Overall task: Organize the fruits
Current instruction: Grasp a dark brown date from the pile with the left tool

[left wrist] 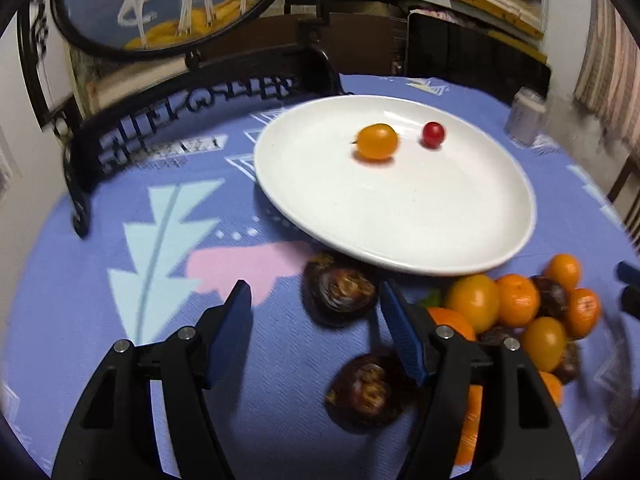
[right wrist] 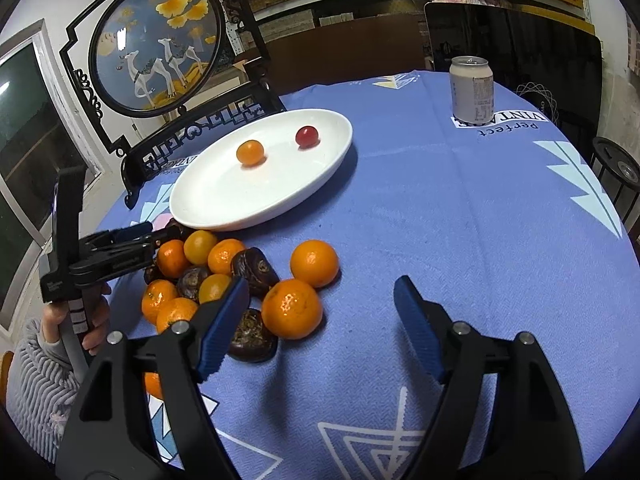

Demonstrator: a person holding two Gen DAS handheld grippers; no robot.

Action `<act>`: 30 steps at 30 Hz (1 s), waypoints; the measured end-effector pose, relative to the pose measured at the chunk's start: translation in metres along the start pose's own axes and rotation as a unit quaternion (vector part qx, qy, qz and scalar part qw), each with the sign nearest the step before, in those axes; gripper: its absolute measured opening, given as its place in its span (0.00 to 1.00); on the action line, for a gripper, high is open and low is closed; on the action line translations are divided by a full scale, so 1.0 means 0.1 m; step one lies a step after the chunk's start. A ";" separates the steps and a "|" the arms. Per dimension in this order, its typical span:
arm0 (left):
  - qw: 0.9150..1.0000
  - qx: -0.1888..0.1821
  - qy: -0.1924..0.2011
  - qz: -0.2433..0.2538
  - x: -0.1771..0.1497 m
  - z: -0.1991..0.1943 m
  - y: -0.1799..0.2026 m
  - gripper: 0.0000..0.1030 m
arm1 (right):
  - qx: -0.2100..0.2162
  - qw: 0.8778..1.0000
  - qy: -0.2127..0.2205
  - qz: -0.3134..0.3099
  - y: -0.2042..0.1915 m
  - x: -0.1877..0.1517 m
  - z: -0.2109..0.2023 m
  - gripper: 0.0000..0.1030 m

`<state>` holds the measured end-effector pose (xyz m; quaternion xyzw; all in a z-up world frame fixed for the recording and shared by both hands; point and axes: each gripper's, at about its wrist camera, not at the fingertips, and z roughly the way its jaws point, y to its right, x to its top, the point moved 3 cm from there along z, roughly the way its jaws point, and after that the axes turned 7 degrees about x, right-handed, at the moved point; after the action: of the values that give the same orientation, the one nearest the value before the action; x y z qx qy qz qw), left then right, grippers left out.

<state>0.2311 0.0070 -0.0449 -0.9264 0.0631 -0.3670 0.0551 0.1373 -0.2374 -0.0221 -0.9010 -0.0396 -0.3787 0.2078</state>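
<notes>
A white plate (left wrist: 400, 220) (right wrist: 240, 200) holds a yellow tomato (left wrist: 377, 142) (right wrist: 250, 153) and a red cherry tomato (left wrist: 433, 134) (right wrist: 307, 136). A pile of mandarins (left wrist: 516, 300) (right wrist: 224, 256), yellow tomatoes and dark brown fruits lies on the blue cloth in front of it. My left gripper (left wrist: 316, 296) (right wrist: 168, 234) is open, low over the cloth. A dark brown fruit (left wrist: 338, 296) lies between its fingertips, close to the right finger and not pressed. My right gripper (right wrist: 322, 292) is open, with a large mandarin (right wrist: 292, 308) lying loose by its left finger.
A second dark fruit (left wrist: 368, 390) lies by the left gripper's right finger. A drink can (right wrist: 472, 88) stands at the far right. A black ornamental stand with a round camel picture (right wrist: 156, 48) rises behind the plate. A hand and grey sleeve (right wrist: 40, 360) are at the left.
</notes>
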 end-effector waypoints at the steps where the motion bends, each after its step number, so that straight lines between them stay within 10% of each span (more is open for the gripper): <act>1: 1.000 -0.005 -0.002 -0.004 0.00 0.02 -0.01 0.66 | 0.001 1.000 -0.001 -0.001 0.00 0.00 0.00 0.75; 5: 0.999 -0.005 -0.023 -0.032 0.00 0.14 -0.19 0.89 | 0.002 1.000 0.000 -0.003 -0.01 0.00 -0.01 0.78; 10: 0.996 0.058 -0.041 -0.058 -0.18 0.12 -0.53 0.89 | 0.007 1.000 0.005 0.003 0.01 0.01 -0.04 0.79; 19: 0.998 0.065 0.001 -0.012 -0.06 0.08 -0.25 0.89 | 0.005 1.000 0.002 -0.002 -0.01 0.00 -0.02 0.79; 25: 0.998 0.019 -0.025 -0.055 0.03 0.28 -0.34 0.74 | 0.008 1.000 -0.009 -0.007 -0.04 -0.02 0.04 0.79; 30: 0.999 0.004 -0.024 -0.034 0.01 0.27 -0.22 0.41 | 0.012 1.000 -0.009 -0.003 -0.02 -0.01 0.03 0.79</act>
<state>0.2517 0.0303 -0.0606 -0.9364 0.0285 -0.3465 0.0480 0.1378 -0.2340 -0.0244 -0.9018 -0.0488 -0.3706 0.2167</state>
